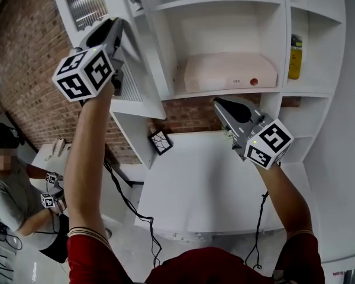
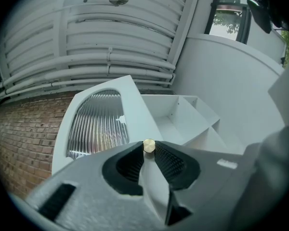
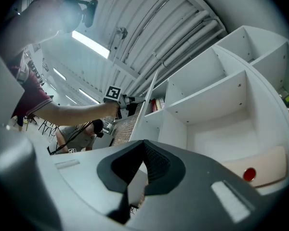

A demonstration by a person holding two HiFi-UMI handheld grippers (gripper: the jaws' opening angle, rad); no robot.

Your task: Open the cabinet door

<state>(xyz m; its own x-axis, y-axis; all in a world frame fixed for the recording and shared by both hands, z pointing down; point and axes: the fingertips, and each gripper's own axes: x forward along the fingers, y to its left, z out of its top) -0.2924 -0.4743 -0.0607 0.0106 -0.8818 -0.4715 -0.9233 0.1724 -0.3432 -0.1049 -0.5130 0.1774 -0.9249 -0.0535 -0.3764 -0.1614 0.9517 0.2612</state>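
Update: my left tool [image 2: 149,151] is clamped on the small round brass knob [image 2: 149,146] of the white ribbed-glass cabinet door [image 2: 97,124], which stands swung out; right tool [image 3: 143,144] closed, empty, over the white counter [image 1: 195,188]

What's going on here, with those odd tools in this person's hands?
A person is opening a cabinet door with hand-held grippers. The left gripper is clamped on the small brass knob of the ribbed-glass cabinet door, which stands swung well out from the white shelving. The right gripper is shut with nothing in it and hangs in front of the lower shelves, taking no part.
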